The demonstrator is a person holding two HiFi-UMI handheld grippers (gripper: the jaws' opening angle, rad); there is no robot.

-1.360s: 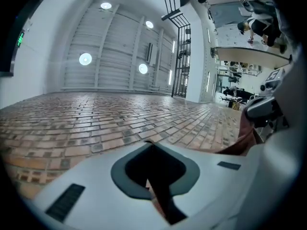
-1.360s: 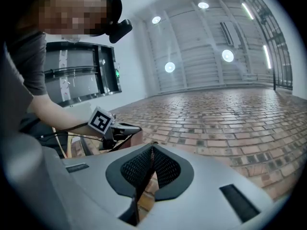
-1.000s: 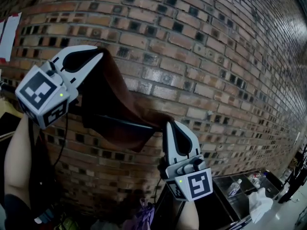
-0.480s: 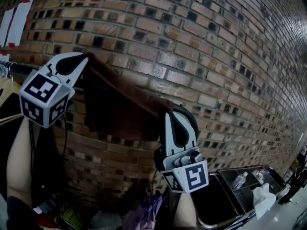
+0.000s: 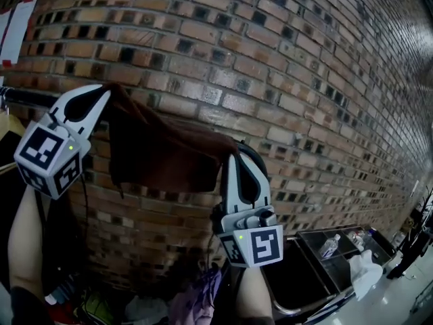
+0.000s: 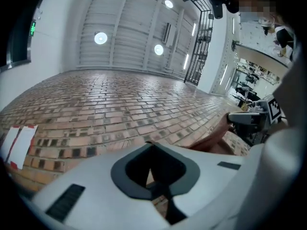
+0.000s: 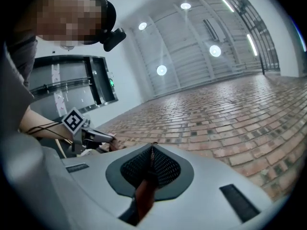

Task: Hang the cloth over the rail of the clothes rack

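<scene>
A dark brown cloth (image 5: 162, 158) is stretched between my two grippers in front of the brick wall. My left gripper (image 5: 105, 92) is shut on its upper left corner. At its right end my right gripper (image 5: 235, 153) points upward, shut on the cloth. In the right gripper view a brown fold (image 7: 144, 195) is pinched between the shut jaws. The left gripper view shows the cloth (image 6: 216, 139) running off toward the right gripper (image 6: 249, 121). A dark rail (image 5: 27, 97) shows at the left edge, level with the left gripper. The cloth hides the rest of it.
A wooden hanger (image 5: 8, 126) and dark clothes hang at far left. White paper sheets (image 5: 17, 26) are taped to the wall. A metal cart (image 5: 318, 276) at lower right holds a bottle (image 5: 330, 246) and a white cloth (image 5: 365, 277). Purple fabric (image 5: 196, 303) lies below.
Both grippers have carried the cloth a little left and lower in the head view, and it hangs flatter. The rail's end at left has come into sight.
</scene>
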